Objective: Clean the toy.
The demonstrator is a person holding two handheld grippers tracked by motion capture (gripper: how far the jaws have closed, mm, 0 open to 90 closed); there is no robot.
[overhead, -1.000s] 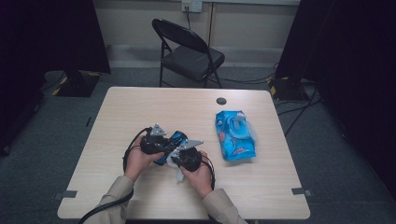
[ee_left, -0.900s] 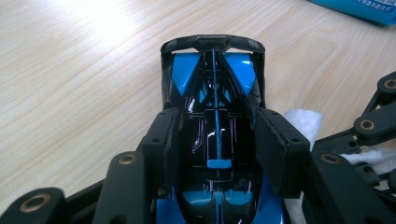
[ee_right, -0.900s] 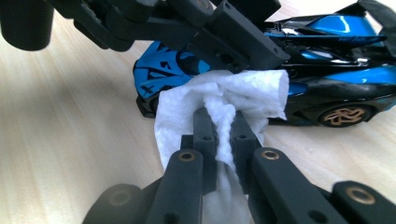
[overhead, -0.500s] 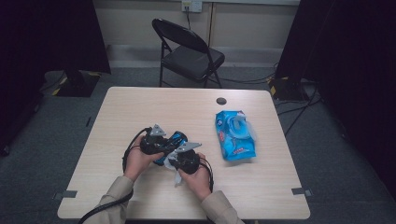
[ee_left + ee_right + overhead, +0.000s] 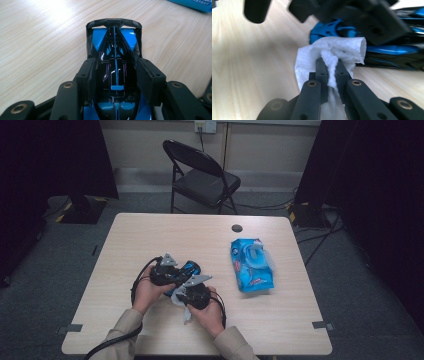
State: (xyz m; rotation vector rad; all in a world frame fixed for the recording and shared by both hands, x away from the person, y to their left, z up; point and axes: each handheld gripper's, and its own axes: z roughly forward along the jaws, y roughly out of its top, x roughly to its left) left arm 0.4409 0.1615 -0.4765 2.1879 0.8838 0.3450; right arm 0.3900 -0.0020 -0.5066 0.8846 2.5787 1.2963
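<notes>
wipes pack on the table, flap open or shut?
Open. In the high view the blue wipes pack lies flat with its pale flap lifted back at the far end.

**What stays out of sight**

In the left gripper view the toy car (image 5: 115, 62) runs off the bottom edge. The wipe's (image 5: 332, 53) lower end is cut off likewise. The blue pack's (image 5: 251, 265) print is too small to read.

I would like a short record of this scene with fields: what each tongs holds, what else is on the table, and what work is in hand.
left tongs: shut on the toy car, blue and black, gripped by its sides
right tongs: shut on a bunched white wipe, held close to the car
table: light wood
also on table: blue wipes pack, flap open, lying apart from the hands
work in hand: seemingly wiping the car
</notes>
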